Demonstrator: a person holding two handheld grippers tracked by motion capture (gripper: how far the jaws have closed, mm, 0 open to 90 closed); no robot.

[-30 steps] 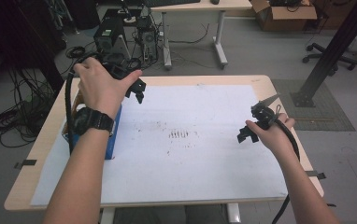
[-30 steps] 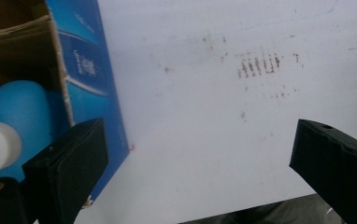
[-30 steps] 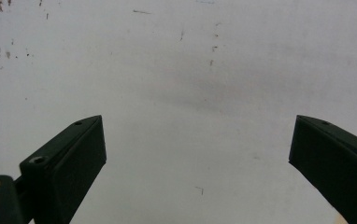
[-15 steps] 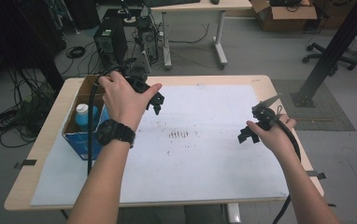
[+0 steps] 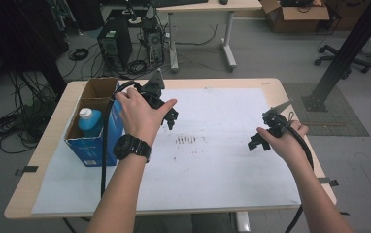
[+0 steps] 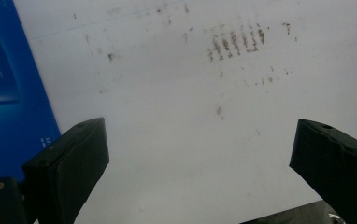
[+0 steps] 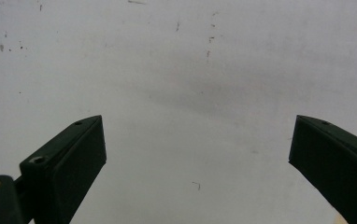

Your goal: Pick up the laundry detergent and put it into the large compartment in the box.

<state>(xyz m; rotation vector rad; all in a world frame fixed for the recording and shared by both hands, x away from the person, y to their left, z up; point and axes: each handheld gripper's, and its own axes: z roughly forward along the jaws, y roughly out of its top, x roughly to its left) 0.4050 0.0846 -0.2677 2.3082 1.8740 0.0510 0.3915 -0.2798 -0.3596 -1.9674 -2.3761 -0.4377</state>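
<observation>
I am holding the left gripper (image 5: 170,116) over the white sheet (image 5: 212,160) that is covering the counter (image 5: 52,126), just to the right of the blue cardboard box (image 5: 93,128), and its jaws are standing wide apart with nothing between them. In the left gripper view I am looking down past both black jaws at bare paper, with the blue wall of the box (image 6: 8,93) running along the left edge and a patch of brownish smudges (image 6: 235,42) farther ahead. The box is sitting near the counter's left edge with its top open, and 1 blue bottle with a white cap (image 5: 89,121) is standing upright inside the nearer compartment; the farther compartment looks empty from above. I am judging that bottle to be the thing I am working toward, since the left gripper is the nearest to it and the jaws are spread as if readied for a grasp, though the gripper is beside the box and not above its opening. I am keeping the right gripper (image 5: 263,136) well apart, low over the sheet near the counter's right edge, probably so it stays clear of the left arm. Its jaws are also spread wide and holding nothing, and the right gripper view is showing plain paper (image 7: 190,93) beneath them, with a sliver of bare wood at the right.
</observation>
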